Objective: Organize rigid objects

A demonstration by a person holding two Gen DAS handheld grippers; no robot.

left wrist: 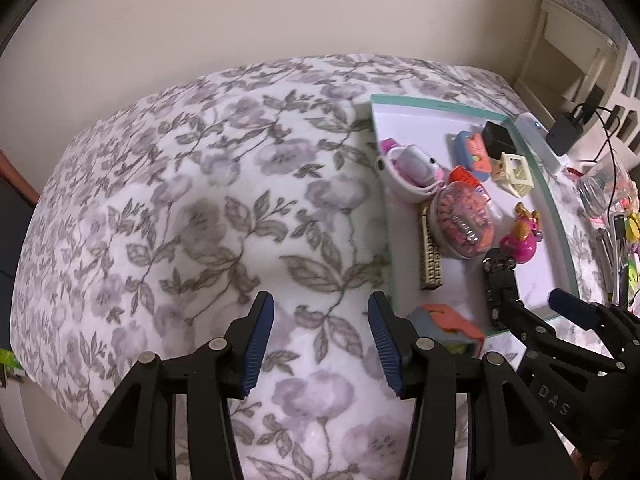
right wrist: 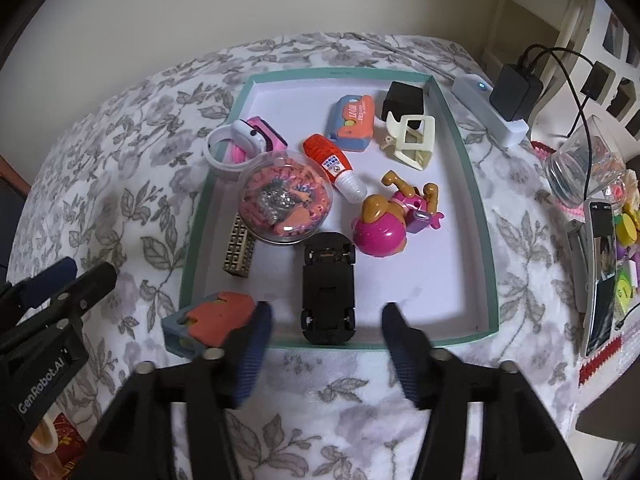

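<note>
A teal-rimmed white tray (right wrist: 482, 216) lies on the floral blanket and holds several toys. A black toy car (right wrist: 328, 290) lies upside down at the tray's near edge, between my right gripper's open fingers. My right gripper (right wrist: 326, 318) is open and empty just above it. A pink pup figure (right wrist: 386, 224), a clear ball of beads (right wrist: 285, 200), a glue bottle (right wrist: 334, 168) and a cream clip (right wrist: 412, 140) lie beyond. My left gripper (left wrist: 321, 308) is open and empty over the blanket, left of the tray (left wrist: 560, 216). The car also shows in the left wrist view (left wrist: 498, 280).
An orange and grey toy (right wrist: 210, 322) sits on the tray's near left corner. A gold bar (right wrist: 240, 254) leans on the left rim. A glass jar (right wrist: 580, 168), phone (right wrist: 600, 276), charger (right wrist: 516, 88) and cables lie to the right. Wall behind.
</note>
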